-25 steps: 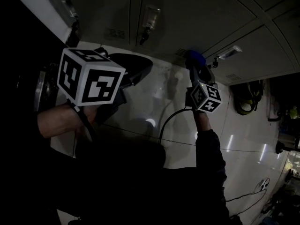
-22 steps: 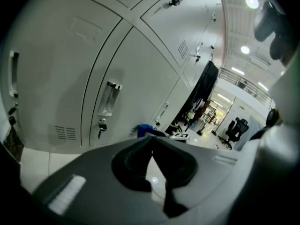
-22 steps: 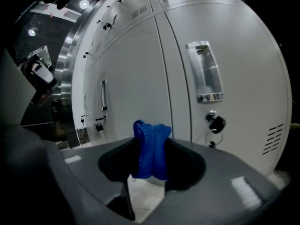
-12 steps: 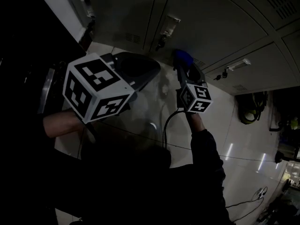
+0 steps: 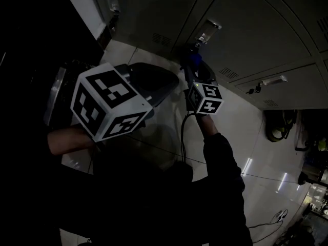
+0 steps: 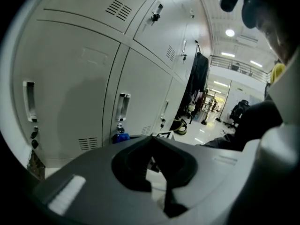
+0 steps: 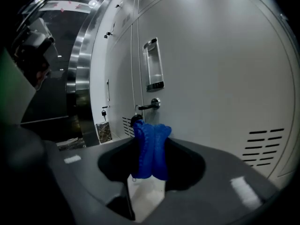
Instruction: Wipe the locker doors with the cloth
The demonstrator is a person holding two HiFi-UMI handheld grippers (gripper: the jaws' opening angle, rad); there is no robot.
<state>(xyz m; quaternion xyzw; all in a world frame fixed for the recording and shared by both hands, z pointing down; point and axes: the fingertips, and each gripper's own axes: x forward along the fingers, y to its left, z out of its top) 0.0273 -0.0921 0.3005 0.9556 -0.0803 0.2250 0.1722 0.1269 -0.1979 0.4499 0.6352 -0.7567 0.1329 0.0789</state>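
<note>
Slid closer to the handle (image 7: 153, 64) of the locker door (image 7: 215, 78) since a moment ago, so wiping seems under way, with more door left. Pinched tight in the right tongs (image 7: 151, 142): the blue cloth (image 7: 151, 156), bumpy and folded over, just below that handle, maybe touching the door. Left tongs (image 6: 151, 142) closed up, holding nothing, well back from the handle.

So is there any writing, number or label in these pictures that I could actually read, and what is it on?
No readable words or numbers anywhere.
On the left marker cube: black-and-white square patterns only, not letters.
On the right marker cube: the same kind of pattern.
On the sticker low beside the locker doors: too small and blurred to read.
</note>
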